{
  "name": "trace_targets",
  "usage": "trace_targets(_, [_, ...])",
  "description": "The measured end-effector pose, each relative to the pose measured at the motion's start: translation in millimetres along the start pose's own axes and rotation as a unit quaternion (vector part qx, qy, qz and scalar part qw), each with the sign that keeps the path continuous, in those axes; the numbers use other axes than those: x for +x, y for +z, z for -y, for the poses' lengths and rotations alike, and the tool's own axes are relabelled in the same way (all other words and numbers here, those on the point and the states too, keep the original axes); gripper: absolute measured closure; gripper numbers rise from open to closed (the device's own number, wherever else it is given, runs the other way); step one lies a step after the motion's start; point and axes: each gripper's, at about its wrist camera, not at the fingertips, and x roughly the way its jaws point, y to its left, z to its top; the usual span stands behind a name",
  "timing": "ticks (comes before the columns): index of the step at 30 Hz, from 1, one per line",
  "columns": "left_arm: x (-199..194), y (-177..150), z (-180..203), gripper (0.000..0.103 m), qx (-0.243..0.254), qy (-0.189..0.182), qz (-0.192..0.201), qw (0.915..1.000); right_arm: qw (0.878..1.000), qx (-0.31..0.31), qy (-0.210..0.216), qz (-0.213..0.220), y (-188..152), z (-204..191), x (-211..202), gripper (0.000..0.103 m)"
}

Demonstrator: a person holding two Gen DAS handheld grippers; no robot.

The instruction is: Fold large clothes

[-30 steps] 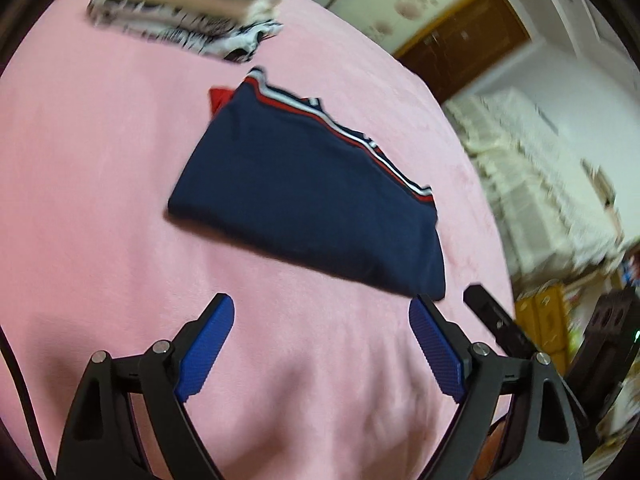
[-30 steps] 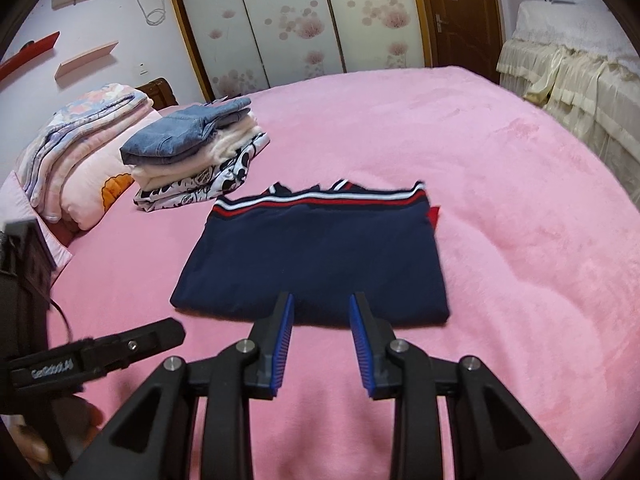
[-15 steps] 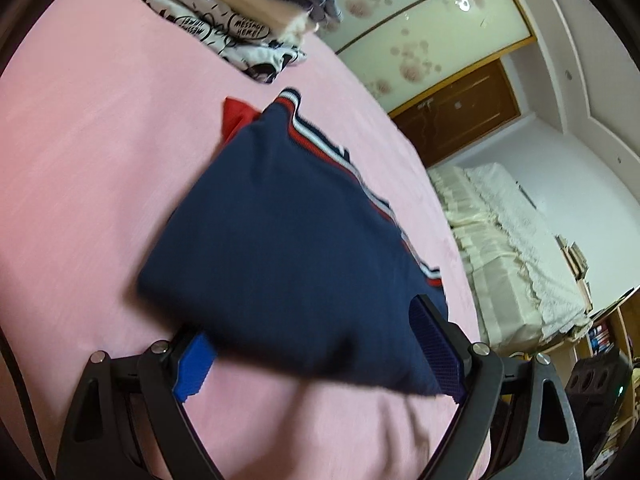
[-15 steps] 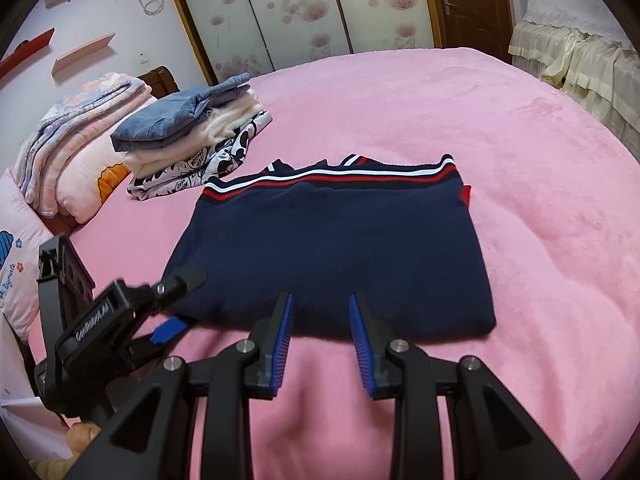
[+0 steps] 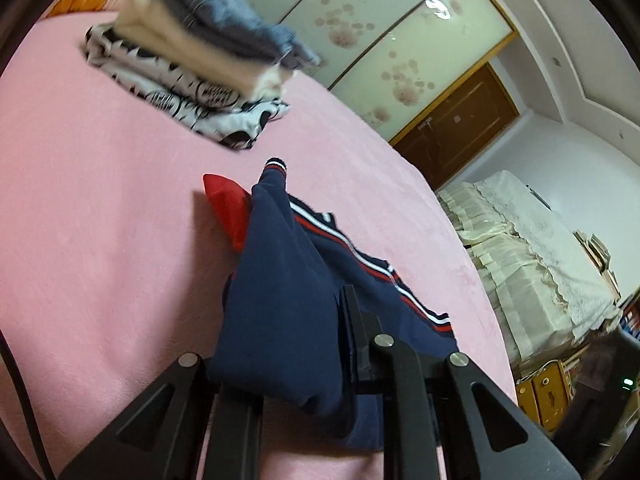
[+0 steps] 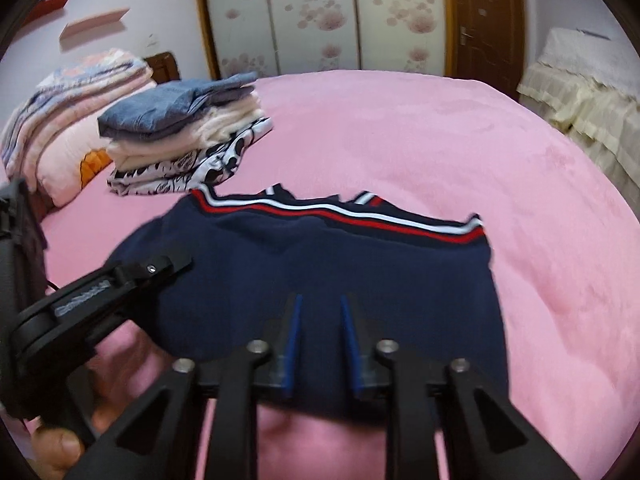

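A folded navy garment (image 6: pixel 320 264) with red and white stripes along its far edge lies on the pink bed. My left gripper (image 5: pixel 320 320) is shut on its near left corner and lifts the cloth (image 5: pixel 288 280), which drapes over the jaws; a red part (image 5: pixel 228 204) shows beneath. In the right wrist view the left gripper (image 6: pixel 160 268) grips that corner. My right gripper (image 6: pixel 320 320) is open with a narrow gap, its blue pads (image 6: pixel 292 332) over the garment's near edge; whether they touch the cloth is unclear.
A stack of folded clothes (image 6: pixel 180 136), denim on top, sits at the far left of the bed (image 6: pixel 440 140). Pillows and a folded quilt (image 6: pixel 68 100) lie behind it. A cream covered bed (image 5: pixel 532 256) stands to the right, wardrobe doors (image 6: pixel 320 16) behind.
My left gripper has gone from wide open to shut on the garment's left corner and raised it. My right gripper has moved forward over the near edge.
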Motion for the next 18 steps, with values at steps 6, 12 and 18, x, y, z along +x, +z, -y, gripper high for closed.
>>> trace_targets(6, [-11.5,-7.6,27.1,0.091,0.061,-0.008,-0.004,0.9981,0.998,-0.006,0.000,-0.063,-17.5,-5.1,42.6,0.099])
trace_targets(12, [-10.9,-15.9,71.6,0.091,0.138,-0.037,-0.013,0.9897,0.992,0.076,0.072,-0.076,-22.1,26.3,48.5,0.099])
trace_targets(18, [-2.3,-25.0,110.1,0.091,0.186,-0.046,-0.030,0.9811,0.979,0.125,0.138,-0.087,-24.8,48.8,38.4,0.099])
